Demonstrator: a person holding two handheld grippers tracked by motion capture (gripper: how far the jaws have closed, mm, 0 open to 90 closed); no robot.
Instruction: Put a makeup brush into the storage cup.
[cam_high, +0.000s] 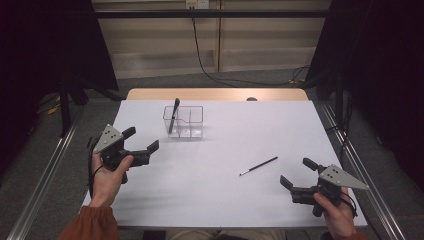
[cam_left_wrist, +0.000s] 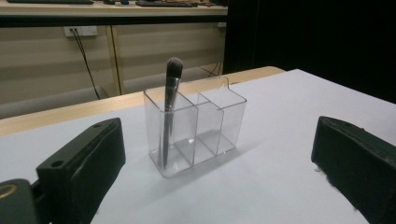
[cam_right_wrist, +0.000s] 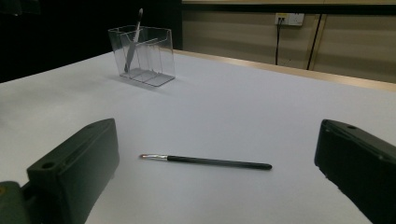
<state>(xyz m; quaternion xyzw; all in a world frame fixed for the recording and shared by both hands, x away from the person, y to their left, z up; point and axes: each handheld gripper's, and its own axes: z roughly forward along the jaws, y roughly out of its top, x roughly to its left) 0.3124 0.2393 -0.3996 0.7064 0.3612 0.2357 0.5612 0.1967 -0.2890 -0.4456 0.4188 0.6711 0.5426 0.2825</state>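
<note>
The left gripper (cam_high: 143, 139) is held by the person's left hand (cam_high: 111, 172) low over the white table (cam_high: 220, 200), its jaws spread wide with nothing between them. Straight ahead of those jaws, a little way off, stands a clear acrylic organizer (cam_left_wrist: 196, 128) with three compartments. A makeup brush (cam_left_wrist: 169, 109) with a dark, rounded head stands bristles-up in the compartment nearest this gripper's left jaw, leaning slightly against the wall; the other two compartments look bare, though the clear walls make that hard to judge.

The right gripper (cam_high: 295, 172) sits in the person's right hand (cam_high: 337, 215) near the table's near right corner, also released, jaws wide apart and gripping nothing. Just ahead of its open jaws, centred between them in the right gripper view, a thin eyeliner-type brush (cam_right_wrist: 205, 161) lies flat on the table with its small tip toward the left jaw and its black handle toward the right jaw. It touches neither jaw. Far beyond it, toward the left jaw's side, the organizer stands well apart from this gripper.
</note>
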